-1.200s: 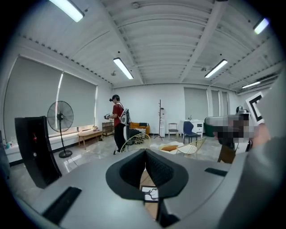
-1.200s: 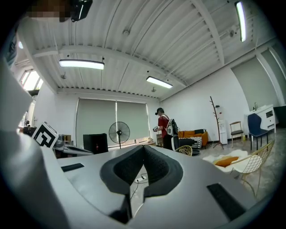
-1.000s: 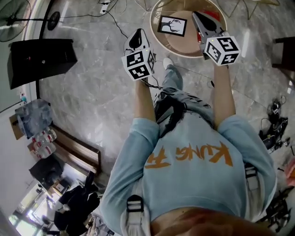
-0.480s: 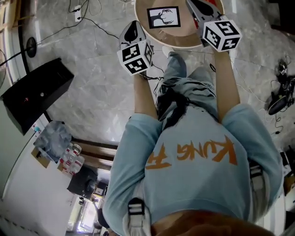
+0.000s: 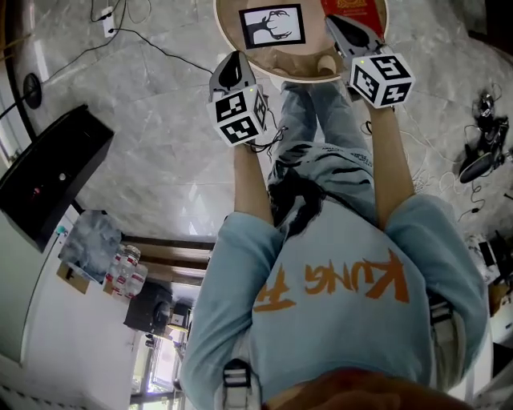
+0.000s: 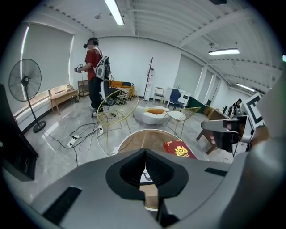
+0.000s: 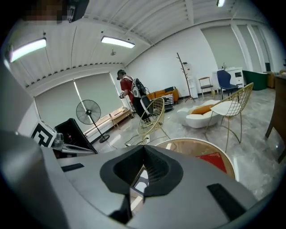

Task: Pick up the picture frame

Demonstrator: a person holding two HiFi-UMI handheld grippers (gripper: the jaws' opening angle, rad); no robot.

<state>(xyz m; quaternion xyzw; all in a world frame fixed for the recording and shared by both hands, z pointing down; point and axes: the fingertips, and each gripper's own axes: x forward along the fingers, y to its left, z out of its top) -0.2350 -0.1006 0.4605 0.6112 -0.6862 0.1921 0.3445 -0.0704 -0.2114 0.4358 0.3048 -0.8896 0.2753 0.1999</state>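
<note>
- Left hand-held gripper [image 6: 145, 163]: the jaws are fully together and hold nothing. It hangs at the near left edge of the round wooden bench with a pale rim [image 5: 292, 62].
- Right hand-held gripper [image 7: 143, 167]: the jaws are likewise closed and empty. It sits over the near right part of the bench.
- Task item: the black rectangular picture frame with a white print of a dark antlered figure [image 5: 272, 26] lies flat and face up on the bench. It is beyond both grippers and between them, somewhat to the left. Nothing touches it.
- Adjacent item: a red cloth or booklet with a gold emblem [image 5: 353, 7] lies just to the frame's right, apart from it.
- Handling assessment: you should expect a stiff, light object. The face is probably glazed, which would make it smooth, slippery and liable to crack.
- Grip recommendation: take it by the black moulding on an outer edge, not on the face. It lies flat, so little edge is exposed.
- Required before contact: you must open the jaws, as neither gripper can admit the frame in its present state.
</note>
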